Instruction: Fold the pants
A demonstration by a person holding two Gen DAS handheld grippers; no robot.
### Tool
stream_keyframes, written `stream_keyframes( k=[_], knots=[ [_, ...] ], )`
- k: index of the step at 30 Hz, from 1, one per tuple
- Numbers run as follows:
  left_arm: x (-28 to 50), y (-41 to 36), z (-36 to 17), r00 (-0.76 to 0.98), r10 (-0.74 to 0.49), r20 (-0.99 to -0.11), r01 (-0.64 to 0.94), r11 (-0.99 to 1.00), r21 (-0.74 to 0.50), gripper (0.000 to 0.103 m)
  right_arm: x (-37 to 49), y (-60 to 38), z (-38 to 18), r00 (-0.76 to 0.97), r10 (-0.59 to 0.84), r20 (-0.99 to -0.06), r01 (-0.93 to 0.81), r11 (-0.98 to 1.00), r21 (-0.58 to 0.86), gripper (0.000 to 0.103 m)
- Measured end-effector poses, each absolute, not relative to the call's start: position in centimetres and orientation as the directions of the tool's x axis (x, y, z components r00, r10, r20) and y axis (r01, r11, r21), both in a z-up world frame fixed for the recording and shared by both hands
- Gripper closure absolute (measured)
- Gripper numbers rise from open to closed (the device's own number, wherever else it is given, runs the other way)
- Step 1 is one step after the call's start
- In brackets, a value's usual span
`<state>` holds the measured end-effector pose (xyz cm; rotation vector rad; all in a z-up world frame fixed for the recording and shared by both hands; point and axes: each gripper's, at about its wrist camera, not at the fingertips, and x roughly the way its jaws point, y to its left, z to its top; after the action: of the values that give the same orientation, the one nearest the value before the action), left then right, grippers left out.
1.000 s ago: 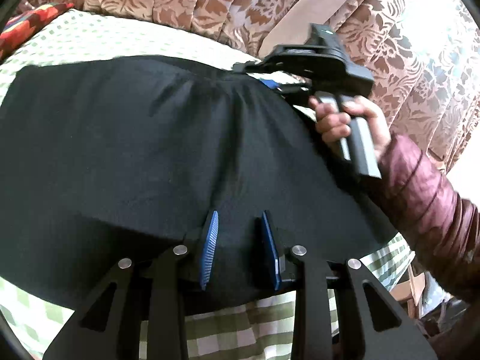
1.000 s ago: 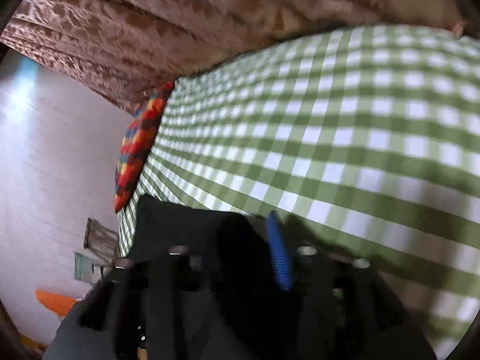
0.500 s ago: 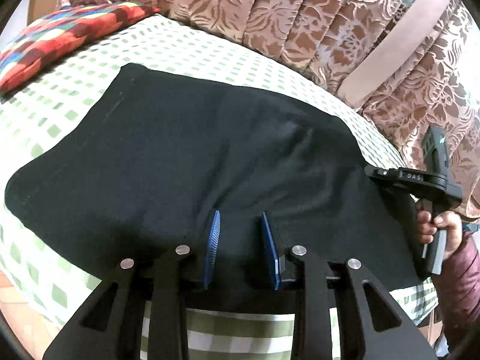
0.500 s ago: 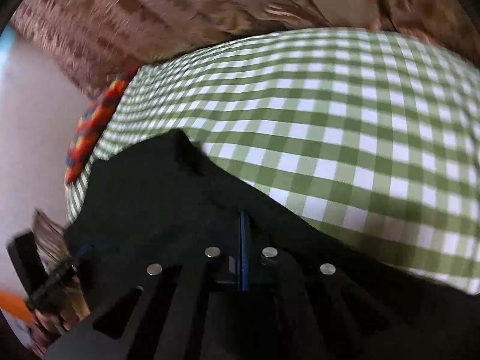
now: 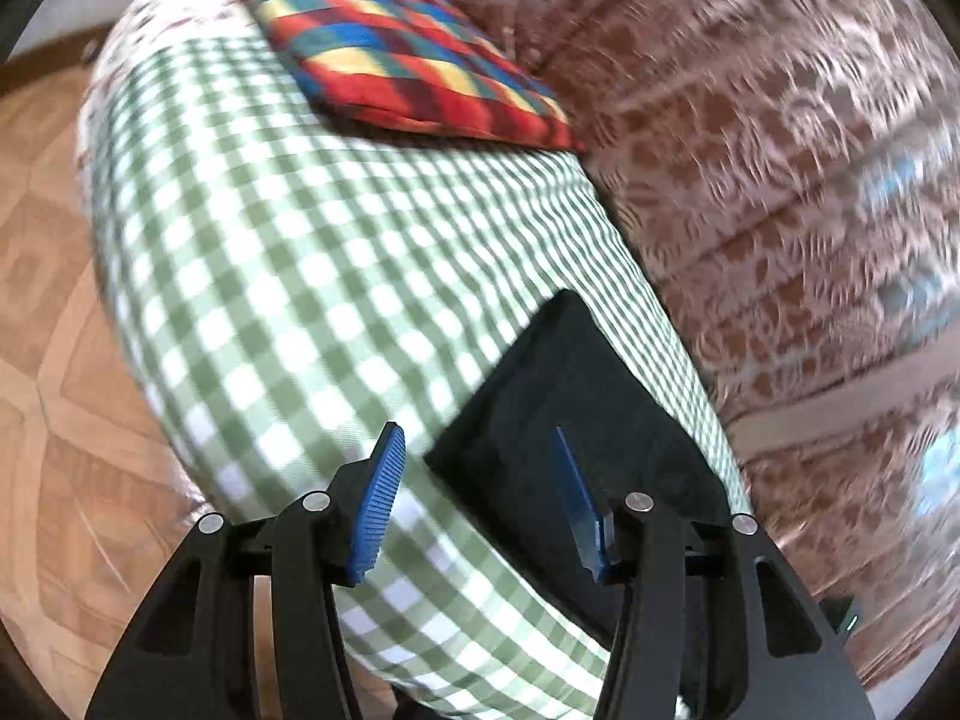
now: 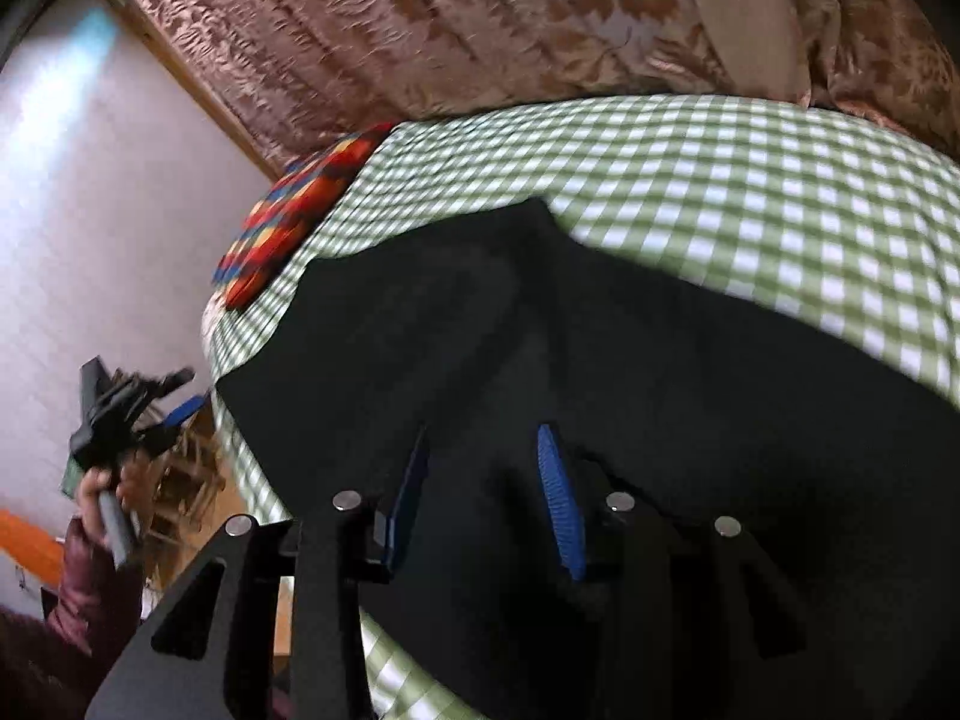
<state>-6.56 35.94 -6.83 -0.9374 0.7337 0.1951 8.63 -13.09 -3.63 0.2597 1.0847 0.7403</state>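
Note:
The black pants (image 6: 540, 324) lie folded flat on the green-checked bed cover (image 6: 750, 180). In the left wrist view a corner of the pants (image 5: 576, 396) shows at lower right. My left gripper (image 5: 474, 498) is open and empty, hovering over the pants' edge and the cover; it also shows in the right wrist view (image 6: 162, 414), held off the bed's left side. My right gripper (image 6: 483, 492) is open and empty just above the near part of the pants.
A multicoloured checked cushion (image 5: 396, 42) lies at the far end of the bed. Brown patterned curtains (image 5: 780, 180) hang along the far side. A wooden floor (image 5: 42, 300) lies left of the bed. A pale wall (image 6: 90, 210) stands beyond.
Both grippers let go of the pants and opened. The left gripper pulled back and swung left off the pants. The right gripper drew back over the laid-down fabric.

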Motion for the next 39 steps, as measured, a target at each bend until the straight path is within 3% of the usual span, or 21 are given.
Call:
stream_keyframes(
  k=[7, 8, 13, 17, 24, 29, 33, 39],
  knots=[
    [-5.6, 34.4, -7.5, 0.709, -0.18, -0.682, -0.472, 0.598, -0.648, 0.056, 6.3, -13.0, -4.5, 0.241, 0.665, -0.707, -0.394, 0.733, 0.555, 0.058],
    [-5.3, 34.1, -7.5, 0.704, -0.177, -0.688, -0.471, 0.608, -0.639, 0.068, 6.4, -13.0, -4.8, 0.237, 0.664, -0.71, -0.387, 0.734, 0.558, 0.058],
    [-2.9, 32.0, -6.4, 0.693, -0.15, -0.705, -0.431, 0.699, -0.571, 0.097, 6.1, -13.1, -6.0, 0.222, 0.648, -0.728, -0.362, 0.749, 0.556, 0.058],
    [-3.1, 31.1, -3.7, 0.771, -0.119, -0.625, -0.339, 0.755, -0.561, 0.098, 6.0, -13.3, -6.7, 0.217, 0.654, -0.724, -0.347, 0.746, 0.569, 0.058],
    [-1.3, 32.8, -9.3, 0.606, -0.053, -0.793, -0.473, 0.778, -0.414, 0.098, 6.1, -13.9, -7.7, 0.209, 0.687, -0.696, -0.316, 0.721, 0.616, 0.057],
    [-1.9, 33.0, -8.6, 0.611, -0.031, -0.791, -0.483, 0.777, -0.404, 0.092, 5.9, -14.0, -7.6, 0.213, 0.684, -0.698, -0.322, 0.723, 0.611, 0.057],
    [-3.4, 33.1, -4.9, 0.671, 0.072, -0.738, -0.487, 0.793, -0.366, 0.088, 5.8, -14.2, -7.3, 0.214, 0.689, -0.693, -0.316, 0.72, 0.618, 0.057],
    [-2.5, 27.0, -2.8, 0.748, -0.104, -0.656, -0.242, 0.877, -0.414, 0.088, 4.8, -14.8, -5.0, 0.231, 0.701, -0.675, -0.348, 0.707, 0.615, 0.056]
  ],
)
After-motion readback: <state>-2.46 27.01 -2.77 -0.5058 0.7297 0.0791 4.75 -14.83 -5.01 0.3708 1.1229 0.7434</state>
